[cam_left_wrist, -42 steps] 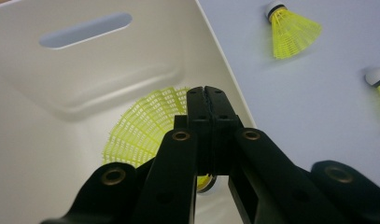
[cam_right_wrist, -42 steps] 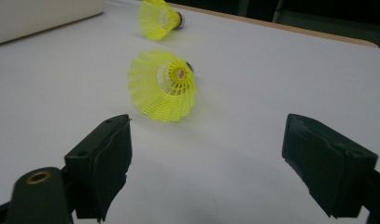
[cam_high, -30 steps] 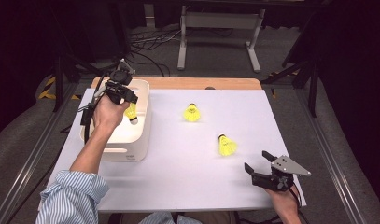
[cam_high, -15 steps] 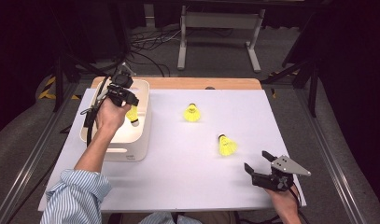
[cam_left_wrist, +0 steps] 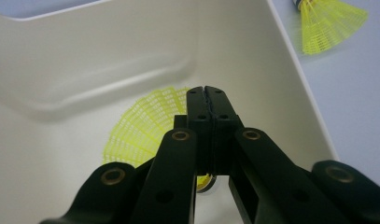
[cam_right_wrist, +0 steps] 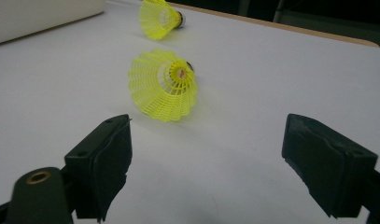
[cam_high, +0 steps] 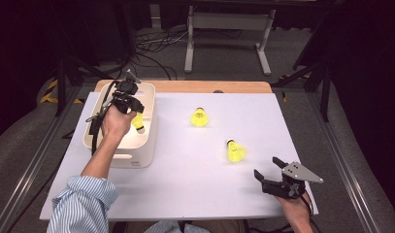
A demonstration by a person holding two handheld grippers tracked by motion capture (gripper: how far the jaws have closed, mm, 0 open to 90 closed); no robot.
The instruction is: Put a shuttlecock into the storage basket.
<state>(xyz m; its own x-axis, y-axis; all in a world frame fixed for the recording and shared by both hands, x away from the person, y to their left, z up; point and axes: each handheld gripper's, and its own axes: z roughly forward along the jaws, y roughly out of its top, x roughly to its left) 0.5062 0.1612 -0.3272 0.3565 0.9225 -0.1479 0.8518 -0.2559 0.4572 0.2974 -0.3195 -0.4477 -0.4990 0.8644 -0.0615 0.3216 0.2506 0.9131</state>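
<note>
Blue-white striped sleeve [cam_high: 81,204] on left arm. Both grippers black w/ brass-coloured rivets; right gripper [cam_high: 269,169] carries grey three-cornered plate (small screws on top). Black cable [cam_high: 94,131] trails from left gripper [cam_high: 135,104].

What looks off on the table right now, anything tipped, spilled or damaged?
Nothing stands out. Two yellow shuttlecocks lie on their sides on the white mat, undamaged; the left gripper holds a third inside the white bin.

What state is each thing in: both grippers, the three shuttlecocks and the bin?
Left gripper: shut on held yellow plastic shuttlecock, inside the bin.
Right gripper: open, holding nothing.
White plastic bin: upright, open-topped.
Far yellow shuttlecock: lying on the table.
Near yellow shuttlecock: lying on the table.
</note>
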